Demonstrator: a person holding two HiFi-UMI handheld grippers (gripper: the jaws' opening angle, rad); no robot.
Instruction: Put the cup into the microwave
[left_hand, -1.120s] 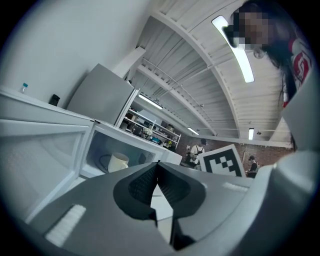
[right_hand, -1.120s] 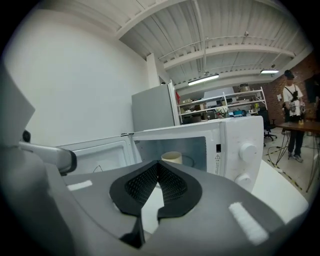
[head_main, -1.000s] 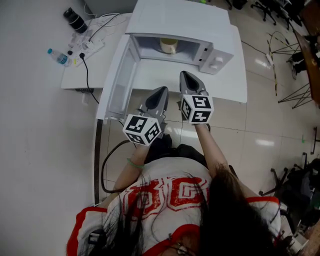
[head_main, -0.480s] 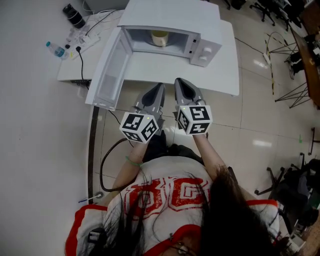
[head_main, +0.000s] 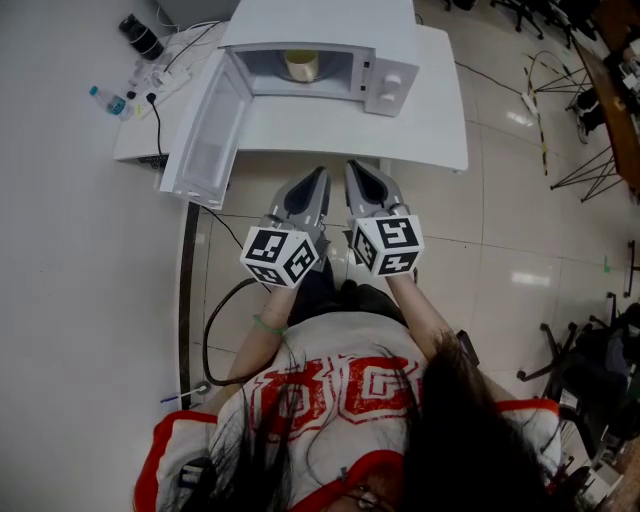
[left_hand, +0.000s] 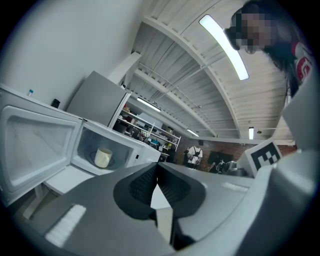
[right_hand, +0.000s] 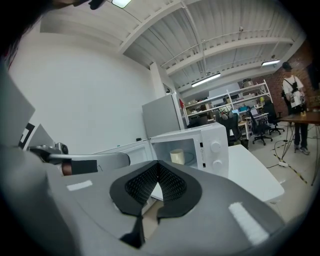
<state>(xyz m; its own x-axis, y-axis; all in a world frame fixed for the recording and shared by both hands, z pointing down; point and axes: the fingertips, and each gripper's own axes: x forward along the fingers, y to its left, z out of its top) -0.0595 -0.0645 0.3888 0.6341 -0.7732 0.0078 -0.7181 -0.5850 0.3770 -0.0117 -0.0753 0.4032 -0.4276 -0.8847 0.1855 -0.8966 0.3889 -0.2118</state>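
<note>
Lower centre of the head view: left gripper (head_main: 318, 178) and right gripper (head_main: 355, 170) side by side, both pinched together on nothing, just short of the table (head_main: 430, 140) edge. Further up, cup (head_main: 300, 65) already inside the microwave (head_main: 330, 20), door (head_main: 200, 140) swung wide at upper left. Probably only door-closing left, so nudge the door's free edge with a closed tip, slowly, without jolting the oven. Only clear from the gripper views: cup standing upright, mid-cavity. Only from the head view: door's full swing.
</note>
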